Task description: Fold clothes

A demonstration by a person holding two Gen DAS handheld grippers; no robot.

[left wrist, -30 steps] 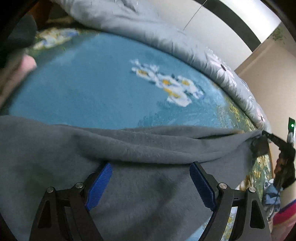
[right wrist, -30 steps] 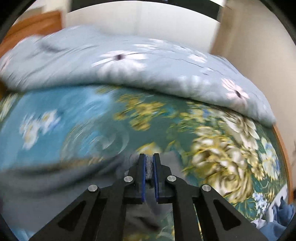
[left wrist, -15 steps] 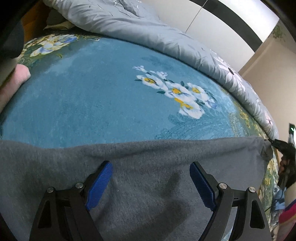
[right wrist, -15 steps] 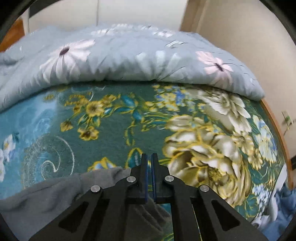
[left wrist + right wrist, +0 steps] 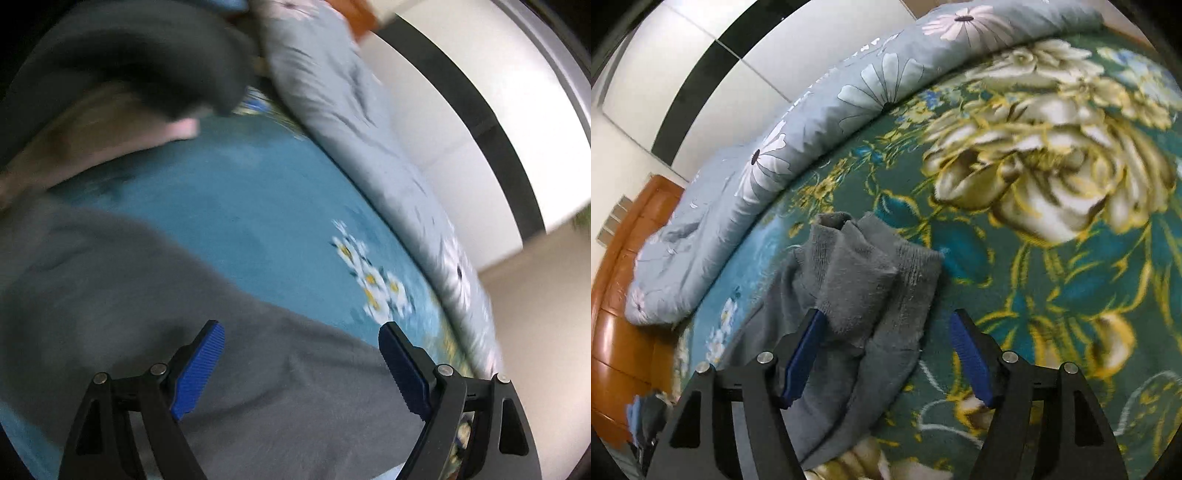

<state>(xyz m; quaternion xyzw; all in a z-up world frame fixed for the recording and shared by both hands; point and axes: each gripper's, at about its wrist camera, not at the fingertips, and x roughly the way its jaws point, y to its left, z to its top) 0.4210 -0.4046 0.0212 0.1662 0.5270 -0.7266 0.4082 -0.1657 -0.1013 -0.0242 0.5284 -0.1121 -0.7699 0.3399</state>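
Now we hover both grippers wide and empty: the left gripper [image 5: 301,363] over the grey fleece garment [image 5: 155,317] spread on the blue floral blanket [image 5: 258,206], the right gripper [image 5: 886,354] at its bunched ribbed cuff [image 5: 871,269]. We should flatten that cuff before folding.

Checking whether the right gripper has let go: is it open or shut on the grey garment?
Open. The right gripper has its blue pads spread wide, and the grey garment's ribbed cuff lies loose on the floral blanket between them.
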